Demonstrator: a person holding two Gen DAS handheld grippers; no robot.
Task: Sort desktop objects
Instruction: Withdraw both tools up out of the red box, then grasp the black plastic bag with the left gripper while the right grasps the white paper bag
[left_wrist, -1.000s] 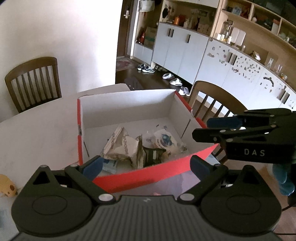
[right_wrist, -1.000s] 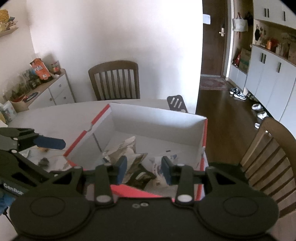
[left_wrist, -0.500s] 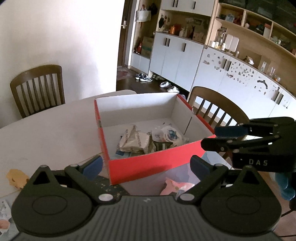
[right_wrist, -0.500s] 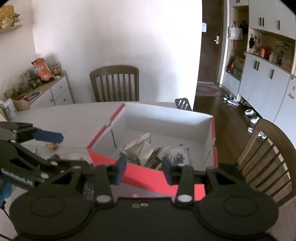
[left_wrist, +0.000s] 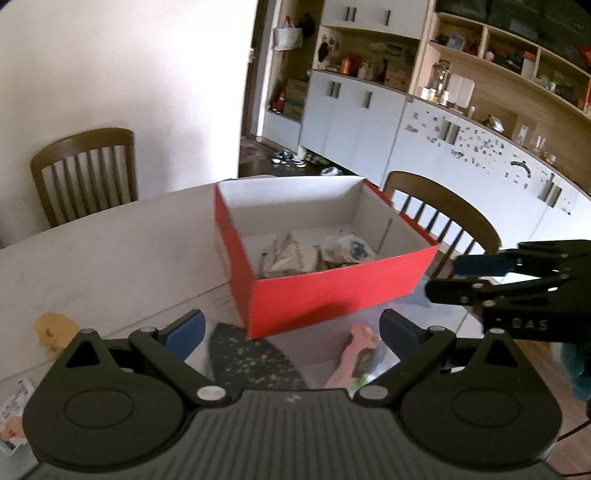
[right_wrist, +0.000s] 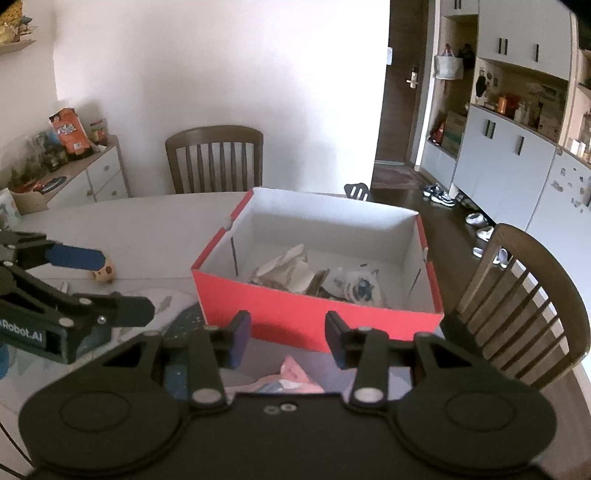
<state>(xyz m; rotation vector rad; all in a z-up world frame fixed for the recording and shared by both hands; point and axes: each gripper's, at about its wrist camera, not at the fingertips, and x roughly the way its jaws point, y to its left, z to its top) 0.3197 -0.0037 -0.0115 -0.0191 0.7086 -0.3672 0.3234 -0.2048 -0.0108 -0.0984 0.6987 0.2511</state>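
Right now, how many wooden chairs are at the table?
2: one chair at the far side by the wall, the other chair right of the red box. Others may be out of view.

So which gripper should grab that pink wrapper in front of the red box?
Probably right: the pink wrapper lies centred under the empty, opening right gripper; for the left gripper it sits off toward one finger.

A red cardboard box (left_wrist: 332, 291) with a white inside sits on the pale table (left_wrist: 103, 254), crumpled wrappers (left_wrist: 295, 254) in its bottom. Nearer than the box, the left gripper (left_wrist: 291, 326) stands wide and empty over a dark speckled packet (left_wrist: 251, 358) and a pink packet (left_wrist: 351, 354). Right of the box the right gripper (left_wrist: 458, 277) reaches in.
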